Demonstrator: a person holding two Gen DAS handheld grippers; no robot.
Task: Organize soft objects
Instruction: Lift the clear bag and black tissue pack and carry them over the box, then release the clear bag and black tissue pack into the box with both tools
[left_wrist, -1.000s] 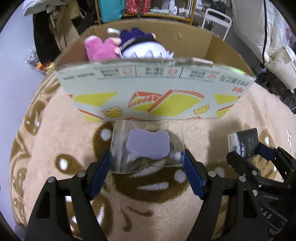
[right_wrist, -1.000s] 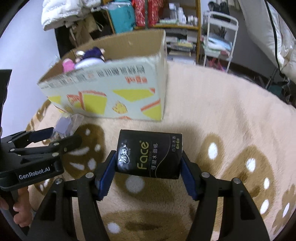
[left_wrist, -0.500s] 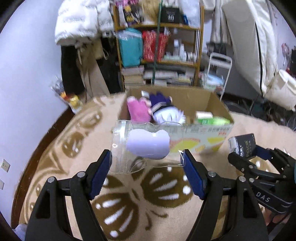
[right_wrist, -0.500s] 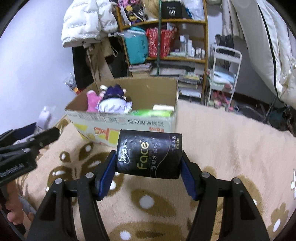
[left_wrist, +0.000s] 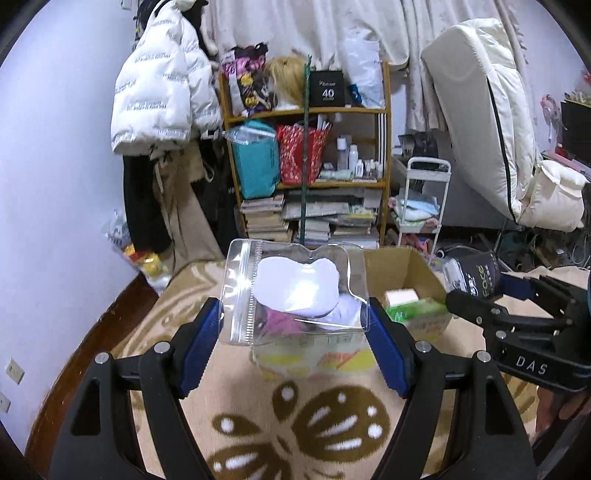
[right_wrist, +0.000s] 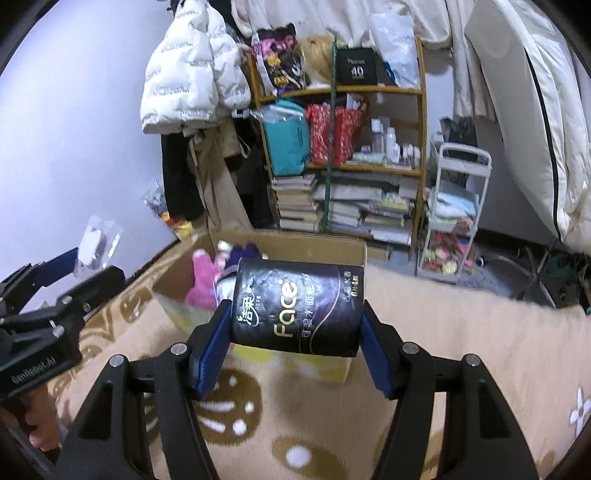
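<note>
Between my left gripper's (left_wrist: 295, 325) blue fingers (left_wrist: 201, 343) sits a clear zip bag (left_wrist: 291, 291) with a white soft piece inside, pinched at both side edges and held in the air in front of the cardboard box (left_wrist: 402, 269). From the left wrist view the bag covers most of the box; I only make out the box's right end, with a green pack (left_wrist: 417, 312) and a pale carton inside. From the right wrist view I see more of the box (right_wrist: 280, 243) interior: a pink plush (right_wrist: 201, 284) and a purple-and-white plush (right_wrist: 240, 258) at its left end. My right gripper (right_wrist: 295, 336) is closed on a black tissue pack (right_wrist: 299, 306) printed "Face", its fingers pressing both ends, the pack raised just before the box's near wall. Each view catches the other gripper at its edge, carrying its load. The box stands on a beige rug (right_wrist: 461, 343) with brown and white patterns. Beyond it stand a wooden shelf (left_wrist: 306, 110) crowded with bags, bottles and books, a white puffer jacket (left_wrist: 162, 85) hanging left, and a small white cart (right_wrist: 458, 206) to the right
</note>
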